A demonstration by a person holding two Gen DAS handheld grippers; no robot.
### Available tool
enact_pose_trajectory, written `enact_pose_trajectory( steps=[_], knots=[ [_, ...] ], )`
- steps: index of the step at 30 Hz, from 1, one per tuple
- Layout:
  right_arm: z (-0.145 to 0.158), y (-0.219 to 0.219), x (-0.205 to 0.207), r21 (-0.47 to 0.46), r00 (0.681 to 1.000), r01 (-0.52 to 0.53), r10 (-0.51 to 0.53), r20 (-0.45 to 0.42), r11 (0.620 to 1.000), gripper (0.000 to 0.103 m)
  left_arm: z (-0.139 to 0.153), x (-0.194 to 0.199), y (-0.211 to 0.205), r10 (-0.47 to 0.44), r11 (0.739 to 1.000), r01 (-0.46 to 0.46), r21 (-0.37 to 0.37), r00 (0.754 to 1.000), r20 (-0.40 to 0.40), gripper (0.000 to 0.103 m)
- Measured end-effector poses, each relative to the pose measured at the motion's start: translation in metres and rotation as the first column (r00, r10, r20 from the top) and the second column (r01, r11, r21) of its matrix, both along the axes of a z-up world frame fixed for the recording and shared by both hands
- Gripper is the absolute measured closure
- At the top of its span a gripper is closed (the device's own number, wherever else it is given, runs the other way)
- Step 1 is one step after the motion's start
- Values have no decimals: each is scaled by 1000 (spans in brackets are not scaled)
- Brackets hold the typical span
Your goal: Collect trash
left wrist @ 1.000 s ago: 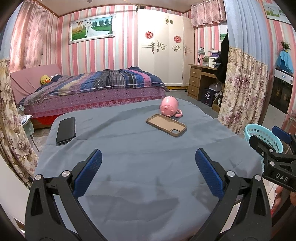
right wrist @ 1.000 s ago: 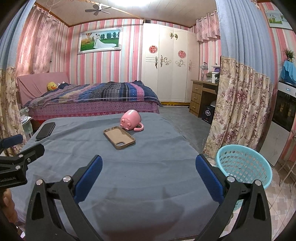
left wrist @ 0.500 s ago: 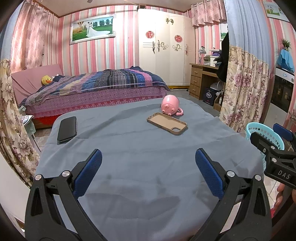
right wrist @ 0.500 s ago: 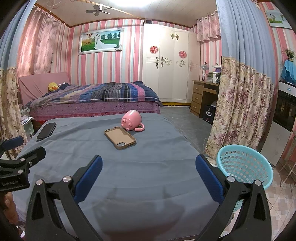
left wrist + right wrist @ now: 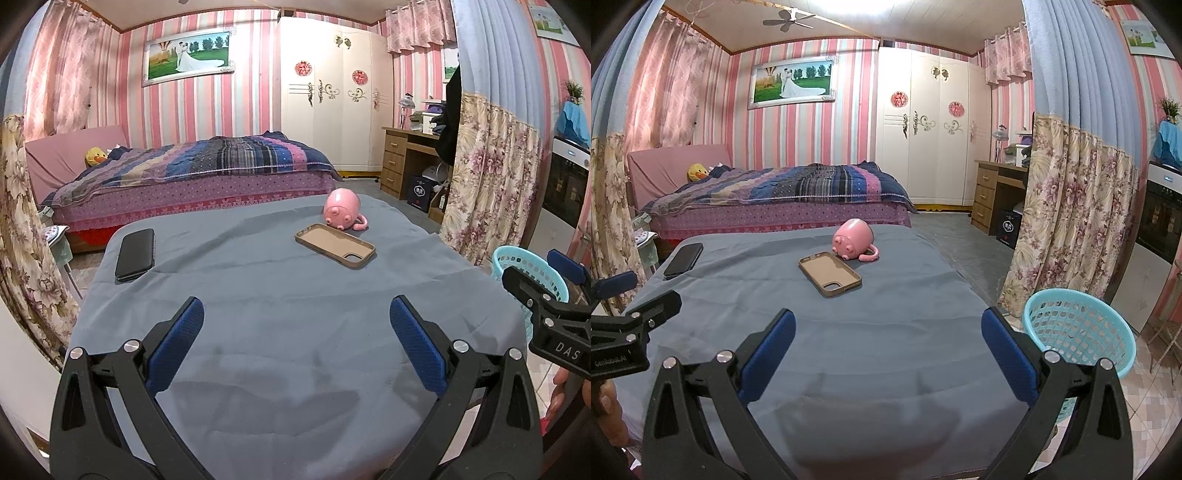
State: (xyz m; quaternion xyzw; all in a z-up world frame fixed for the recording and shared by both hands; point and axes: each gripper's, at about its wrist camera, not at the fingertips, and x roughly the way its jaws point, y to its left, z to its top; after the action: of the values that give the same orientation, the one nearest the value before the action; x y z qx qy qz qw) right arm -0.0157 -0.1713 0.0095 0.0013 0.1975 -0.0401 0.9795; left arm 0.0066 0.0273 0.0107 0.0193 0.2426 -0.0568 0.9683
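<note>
Above table [image 5: 280,332]: both grippers (empty) agape.

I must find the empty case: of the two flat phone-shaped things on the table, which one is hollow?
The tan phone case beside the pink mug; the black phone is solid.

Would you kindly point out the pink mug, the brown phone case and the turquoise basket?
pink mug [image 5: 341,208], left wrist view, its side.
brown phone case [image 5: 829,272], right wrist view, its inner face.
turquoise basket [image 5: 1078,332], right wrist view, its mesh wall.
</note>
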Motion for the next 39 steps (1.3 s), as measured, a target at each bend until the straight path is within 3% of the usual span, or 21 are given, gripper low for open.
enact_pose_trajectory(
  steps=[39],
  knots=[
    [0, -5, -2, 6, 1000, 0, 0, 1, 1000, 5, -4, -4, -4, 19, 1000, -19, -11, 1000, 7, 5]
  ],
)
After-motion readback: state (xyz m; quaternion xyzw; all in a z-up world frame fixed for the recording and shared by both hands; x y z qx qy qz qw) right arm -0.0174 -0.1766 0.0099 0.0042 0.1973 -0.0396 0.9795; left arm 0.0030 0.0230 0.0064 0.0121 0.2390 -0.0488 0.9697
